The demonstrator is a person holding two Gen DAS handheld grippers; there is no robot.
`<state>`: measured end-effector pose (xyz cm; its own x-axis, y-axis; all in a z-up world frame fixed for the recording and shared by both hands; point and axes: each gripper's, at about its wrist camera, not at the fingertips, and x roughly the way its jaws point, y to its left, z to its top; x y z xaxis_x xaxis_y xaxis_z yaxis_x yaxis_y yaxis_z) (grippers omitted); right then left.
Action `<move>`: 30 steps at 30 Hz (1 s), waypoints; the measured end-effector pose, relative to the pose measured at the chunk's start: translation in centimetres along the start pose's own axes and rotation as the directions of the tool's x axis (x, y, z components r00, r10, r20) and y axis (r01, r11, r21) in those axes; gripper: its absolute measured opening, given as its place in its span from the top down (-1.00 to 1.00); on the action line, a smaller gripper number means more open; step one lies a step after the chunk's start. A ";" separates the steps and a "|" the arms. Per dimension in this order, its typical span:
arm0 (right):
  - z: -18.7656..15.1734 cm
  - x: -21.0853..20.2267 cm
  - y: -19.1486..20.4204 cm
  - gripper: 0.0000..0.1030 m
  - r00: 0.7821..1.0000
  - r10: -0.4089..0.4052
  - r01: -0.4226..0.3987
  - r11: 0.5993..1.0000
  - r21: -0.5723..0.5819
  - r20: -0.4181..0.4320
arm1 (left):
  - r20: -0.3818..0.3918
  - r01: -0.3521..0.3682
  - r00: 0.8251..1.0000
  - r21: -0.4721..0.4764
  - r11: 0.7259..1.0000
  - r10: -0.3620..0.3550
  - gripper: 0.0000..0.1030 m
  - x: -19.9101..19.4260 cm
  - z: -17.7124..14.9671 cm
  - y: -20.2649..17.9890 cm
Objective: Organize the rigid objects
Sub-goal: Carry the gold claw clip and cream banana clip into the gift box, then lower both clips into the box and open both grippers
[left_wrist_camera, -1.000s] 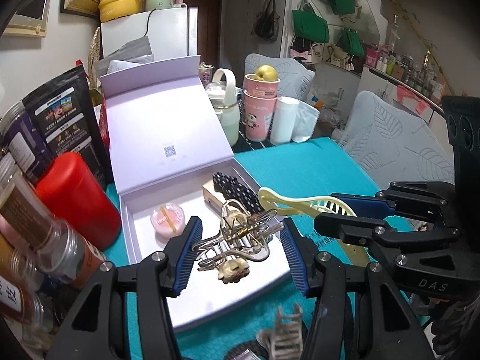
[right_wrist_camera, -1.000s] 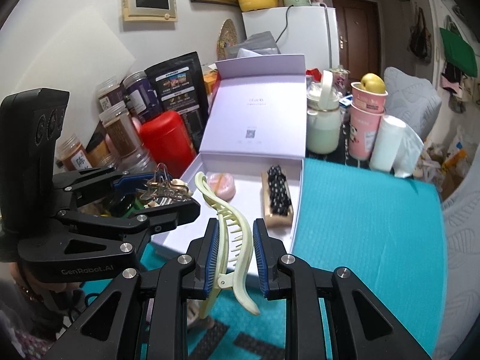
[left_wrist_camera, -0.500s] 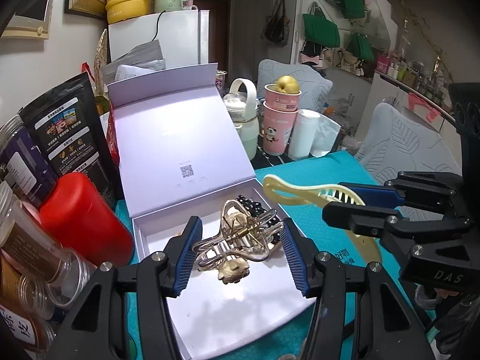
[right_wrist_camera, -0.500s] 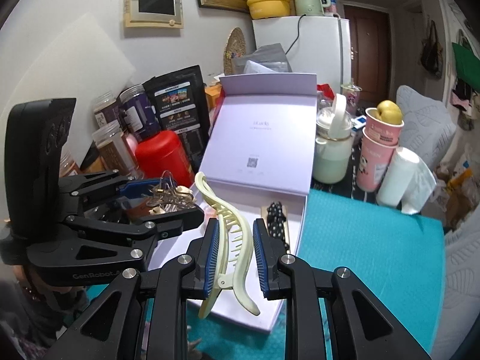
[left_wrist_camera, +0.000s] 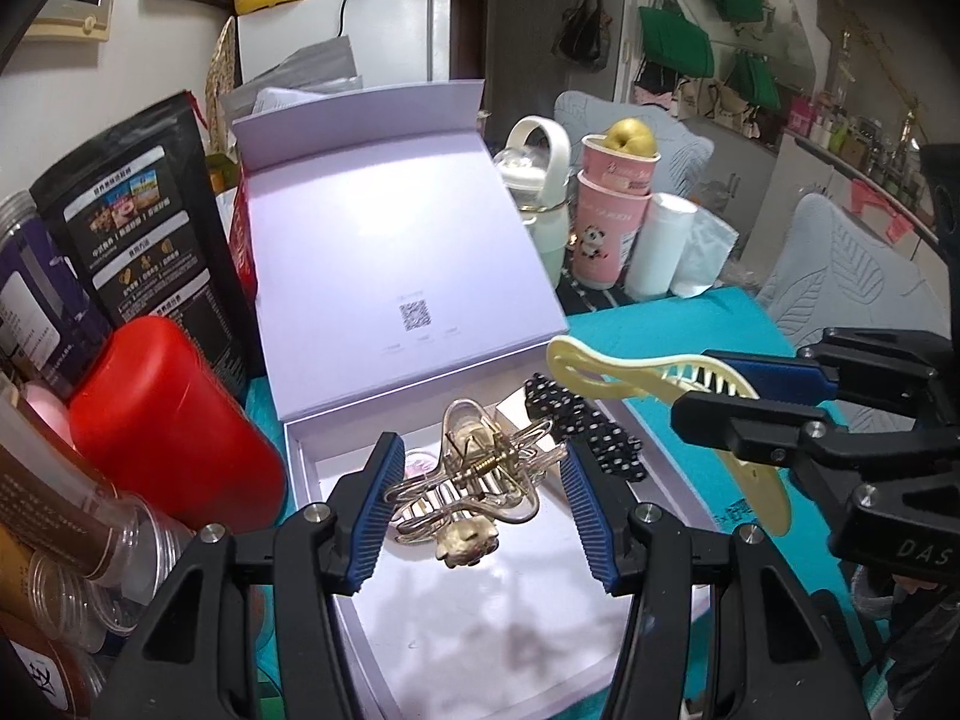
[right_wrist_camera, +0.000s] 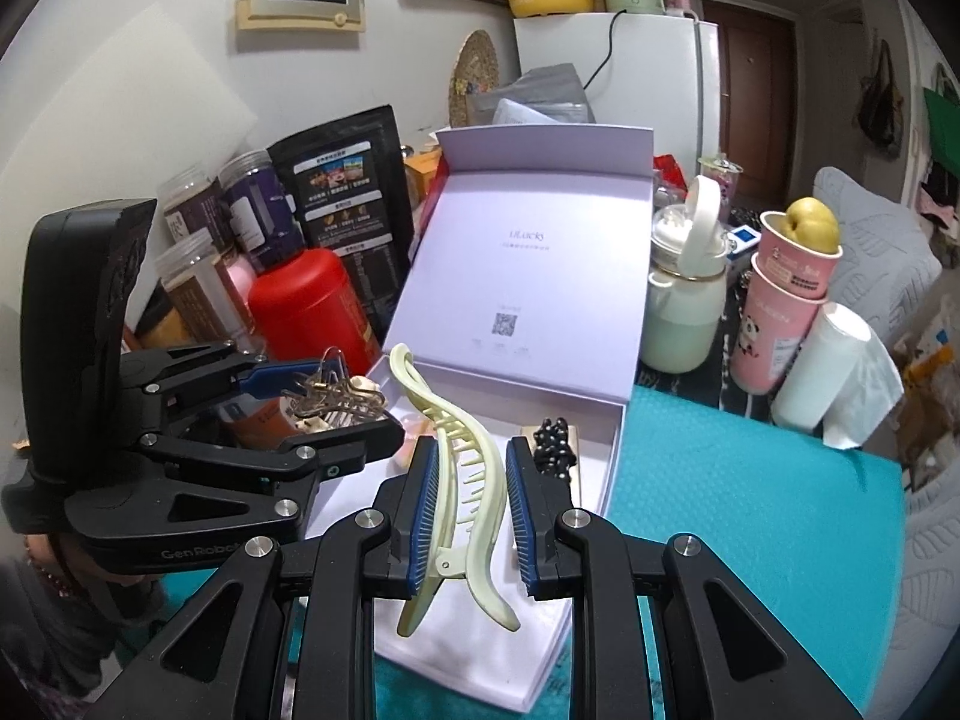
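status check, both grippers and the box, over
Left gripper shut on gold claw clip. Right gripper shut on pale yellow hair clip. Both over open white box. Polka-dot clip and pink item already inside.

Hair clips: four – gold metal claw clip (left_wrist_camera: 474, 483), pale yellow long clip (right_wrist_camera: 459, 468), black dotted clip (left_wrist_camera: 585, 432), small pink piece (left_wrist_camera: 420, 463), partly hidden.
Open white box (left_wrist_camera: 384, 276): one.
Grippers: two.
Pink paper cups (right_wrist_camera: 786, 300): two, stacked; one yellow fruit (right_wrist_camera: 813, 225) on top.
Red canister (left_wrist_camera: 162, 420): one.
White roll (right_wrist_camera: 822, 363): one.
Clear jars (right_wrist_camera: 198, 294): several, count unclear.
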<state>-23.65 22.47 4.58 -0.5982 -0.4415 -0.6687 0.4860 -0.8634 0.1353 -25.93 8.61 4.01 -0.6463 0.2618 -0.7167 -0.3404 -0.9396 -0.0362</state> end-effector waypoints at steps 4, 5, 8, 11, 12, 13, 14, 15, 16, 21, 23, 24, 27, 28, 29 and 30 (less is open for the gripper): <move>-0.2 1.2 -0.1 0.56 1.000 -0.013 0.013 1.000 -0.004 -0.016 | -0.028 -0.020 0.999 -0.002 1.000 0.020 -0.04 1.3 -0.4 0.4; -0.2 1.4 -0.1 0.56 1.000 -0.013 0.013 1.000 -0.004 -0.020 | -0.039 -0.024 0.999 -0.002 1.000 0.023 -0.04 1.7 -0.6 0.5; -0.6 2.3 -0.2 0.56 0.999 -0.014 0.014 1.000 -0.004 -0.035 | -0.067 -0.026 0.997 -0.002 1.000 0.026 -0.04 2.6 -1.1 0.7; -1.1 3.0 -0.5 0.56 0.998 0.015 -0.014 1.000 0.020 -0.056 | -0.091 -0.027 0.996 -0.005 1.000 0.026 -0.04 3.4 -1.5 0.9; -1.2 3.2 -0.6 0.56 0.998 0.023 -0.021 0.999 0.026 -0.060 | -0.097 -0.028 0.995 -0.004 1.000 0.028 -0.04 3.6 -1.6 0.9; -1.3 3.5 -0.7 0.56 0.998 0.024 -0.023 0.999 0.029 -0.065 | -0.104 -0.030 0.994 -0.002 1.000 0.029 -0.04 3.8 -1.7 1.0; -1.4 3.6 -0.7 0.56 0.997 0.023 -0.021 0.999 0.030 -0.068 | -0.109 -0.031 0.994 0.001 1.000 0.031 -0.04 4.0 -1.8 1.1; -1.5 3.8 -0.7 0.56 0.997 0.023 -0.020 0.999 0.031 -0.071 | -0.120 -0.034 0.992 0.003 0.999 0.034 -0.04 4.3 -2.0 1.1; -1.6 4.1 -0.7 0.56 0.997 0.023 -0.020 0.999 0.033 -0.079 | -0.125 -0.034 0.992 0.004 0.999 0.034 -0.04 4.5 -2.1 1.2; -2.2 5.2 -0.6 0.56 0.994 0.011 -0.008 1.000 0.022 -0.108 | -0.172 -0.047 0.984 0.013 0.999 0.048 -0.04 6.0 -3.0 1.3; -2.6 5.8 -0.3 0.56 0.992 -0.009 0.010 1.000 0.005 -0.125 | -0.186 -0.066 0.980 0.035 0.997 0.071 -0.04 6.6 -3.5 1.0; -2.9 6.0 -0.1 0.56 0.991 -0.019 0.019 1.000 -0.005 -0.131 | -0.192 -0.069 0.978 0.042 0.997 0.076 -0.04 6.8 -3.7 0.8; -3.7 6.9 0.1 0.56 0.987 -0.014 0.013 1.000 -0.009 -0.159 | -0.222 -0.064 0.972 0.049 0.997 0.073 -0.04 7.6 -4.5 0.6; -3.9 7.2 0.1 0.56 0.986 -0.012 0.011 1.000 -0.005 -0.168 | -0.230 -0.064 0.970 0.050 0.997 0.074 -0.04 7.8 -4.7 0.6; -4.1 7.4 0.0 0.56 0.985 -0.009 0.009 1.000 -0.001 -0.173 | -0.240 -0.063 0.968 0.049 0.997 0.073 -0.04 8.1 -4.9 0.6; -4.2 7.6 -0.1 0.56 0.984 -0.005 0.007 1.000 0.006 -0.178 | -0.250 -0.059 0.966 0.042 0.997 0.068 -0.04 8.3 -5.1 0.6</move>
<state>-25.53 20.19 -3.61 -0.4779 -0.3863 -0.7889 0.4779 -0.8679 0.1355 -28.03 9.08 -5.50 -0.4763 0.1341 -0.8690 -0.3299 -0.9434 0.0352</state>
